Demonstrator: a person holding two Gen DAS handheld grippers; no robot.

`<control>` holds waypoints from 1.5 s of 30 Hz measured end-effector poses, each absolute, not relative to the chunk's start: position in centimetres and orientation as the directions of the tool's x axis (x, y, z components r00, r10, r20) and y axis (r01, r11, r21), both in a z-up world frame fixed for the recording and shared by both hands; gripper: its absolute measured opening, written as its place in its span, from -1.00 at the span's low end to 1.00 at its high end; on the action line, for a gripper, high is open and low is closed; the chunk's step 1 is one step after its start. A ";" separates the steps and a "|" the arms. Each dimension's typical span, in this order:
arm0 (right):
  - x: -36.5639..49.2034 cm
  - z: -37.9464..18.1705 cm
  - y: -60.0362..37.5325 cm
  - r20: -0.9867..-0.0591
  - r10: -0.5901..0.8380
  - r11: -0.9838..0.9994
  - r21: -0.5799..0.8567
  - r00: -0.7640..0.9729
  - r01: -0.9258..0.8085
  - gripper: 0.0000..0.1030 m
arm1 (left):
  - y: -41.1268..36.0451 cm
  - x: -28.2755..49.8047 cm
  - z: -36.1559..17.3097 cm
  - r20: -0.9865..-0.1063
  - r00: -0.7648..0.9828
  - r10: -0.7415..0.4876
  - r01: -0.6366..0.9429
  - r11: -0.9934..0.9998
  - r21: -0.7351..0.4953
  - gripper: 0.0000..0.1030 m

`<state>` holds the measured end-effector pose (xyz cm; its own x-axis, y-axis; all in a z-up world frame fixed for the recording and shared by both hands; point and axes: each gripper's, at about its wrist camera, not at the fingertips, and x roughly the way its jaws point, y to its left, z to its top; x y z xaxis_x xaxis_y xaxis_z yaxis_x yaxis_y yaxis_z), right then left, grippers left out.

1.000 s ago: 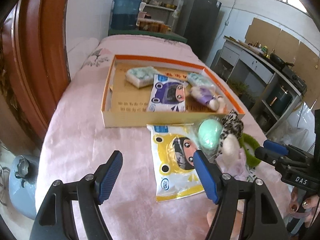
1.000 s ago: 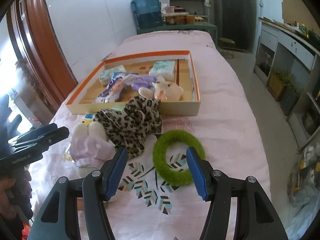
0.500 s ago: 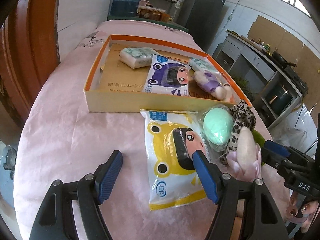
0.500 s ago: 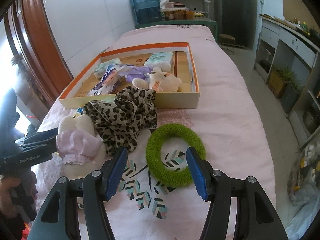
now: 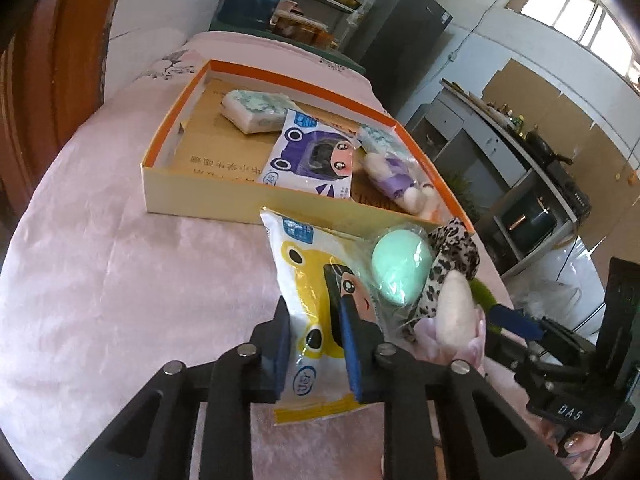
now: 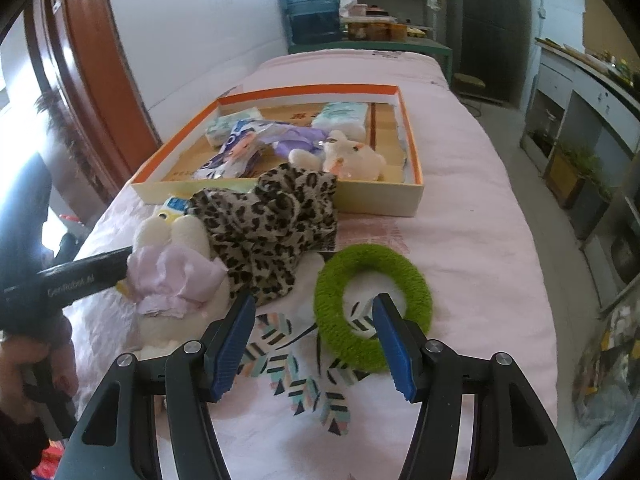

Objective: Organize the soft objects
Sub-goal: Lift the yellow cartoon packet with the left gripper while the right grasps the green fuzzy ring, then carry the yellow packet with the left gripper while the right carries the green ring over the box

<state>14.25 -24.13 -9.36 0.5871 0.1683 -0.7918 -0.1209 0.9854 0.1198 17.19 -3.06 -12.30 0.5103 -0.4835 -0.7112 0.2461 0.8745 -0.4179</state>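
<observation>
A: The left gripper's [image 5: 314, 334] fingers [image 5: 280, 344] are closing, and both blue pads already press the yellow pouch [image 5: 310, 300] between them. That pouch lies on the pink worktop [image 5: 132, 288], just in front of the orange-rimmed box [image 5: 200, 200].

B: And the right gripper [image 6: 314, 338]?

A: Its fingers [image 6: 394, 350] stand partly open and hold nothing; one tip sits over the green ring [image 6: 374, 300], with the leopard cloth [image 6: 266, 220] and the plush toy [image 6: 176, 276] to their left.
</observation>
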 end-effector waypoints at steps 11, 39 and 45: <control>14.1 -10.2 -23.4 -0.811 0.147 0.986 0.074 0.567 -0.149 -0.49 | -3.9 15.9 -10.5 -0.693 0.564 -0.448 0.284 0.894 -0.347 -0.69; 14.0 -8.1 -22.3 -0.800 0.073 0.988 -0.023 0.595 -0.151 -0.17 | -1.1 14.1 -6.8 -0.619 0.643 -0.452 0.284 0.890 -0.355 -0.71; 14.8 -9.5 -22.8 -0.830 0.085 0.988 -0.004 0.551 -0.157 0.37 | -0.8 14.0 -7.0 -0.620 0.641 -0.453 0.276 0.889 -0.364 -0.71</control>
<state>14.75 -22.79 -9.53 0.5513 0.0847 -0.8300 -0.1572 0.9876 -0.0036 14.05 -0.80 -6.96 0.6413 -0.4527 -0.6195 0.2761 0.8895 -0.3641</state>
